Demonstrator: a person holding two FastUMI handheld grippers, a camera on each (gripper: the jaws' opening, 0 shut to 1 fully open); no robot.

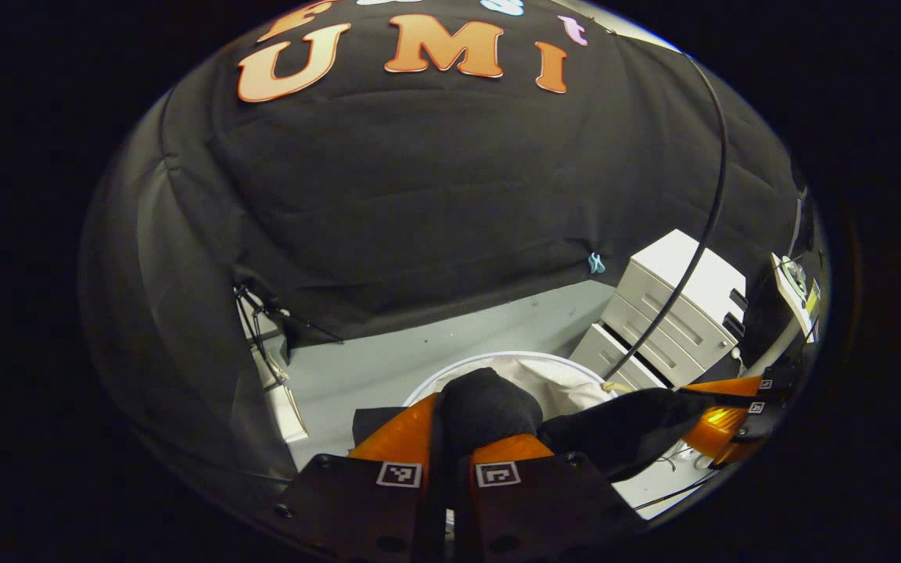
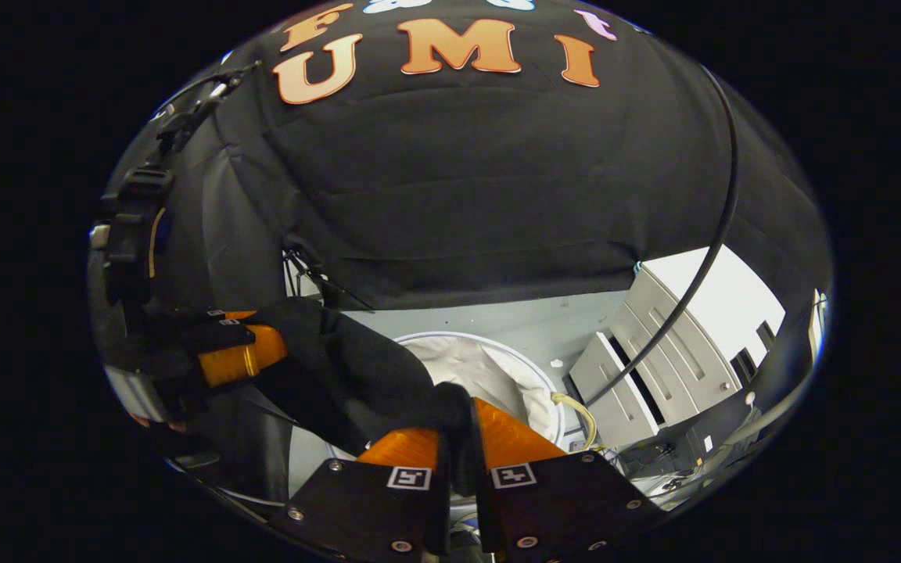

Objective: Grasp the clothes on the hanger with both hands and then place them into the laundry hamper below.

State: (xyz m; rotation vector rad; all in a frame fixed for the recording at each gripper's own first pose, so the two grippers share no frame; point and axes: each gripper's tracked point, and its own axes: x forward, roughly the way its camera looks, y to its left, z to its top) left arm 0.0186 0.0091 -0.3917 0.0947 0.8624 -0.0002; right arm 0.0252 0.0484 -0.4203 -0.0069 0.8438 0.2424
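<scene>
Left gripper (image 1: pixel 462 450) and right gripper (image 2: pixel 454 450) each clamped on black garment (image 2: pixel 341 367), stretched over white-lined laundry hamper (image 2: pixel 482 363), grey drawer cabinet (image 1: pixel 673 313) just beside, black cable (image 2: pixel 720 211) hanging in front.

Two gripper-mounted views, close over the hamper

Each is aimed forward and down past its own fingers; the white laundry hamper (image 1: pixel 568 375) (image 2: pixel 489 367) and drawer cabinet (image 1: pixel 677 313) (image 2: pixel 654 367) ahead are shared.

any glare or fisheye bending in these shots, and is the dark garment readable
Left gripper view: fisheye bends the drawer cabinet; the black garment is a detail-less dark mass. Right gripper view: cabinet top blown out white, hamper liner bright.
</scene>
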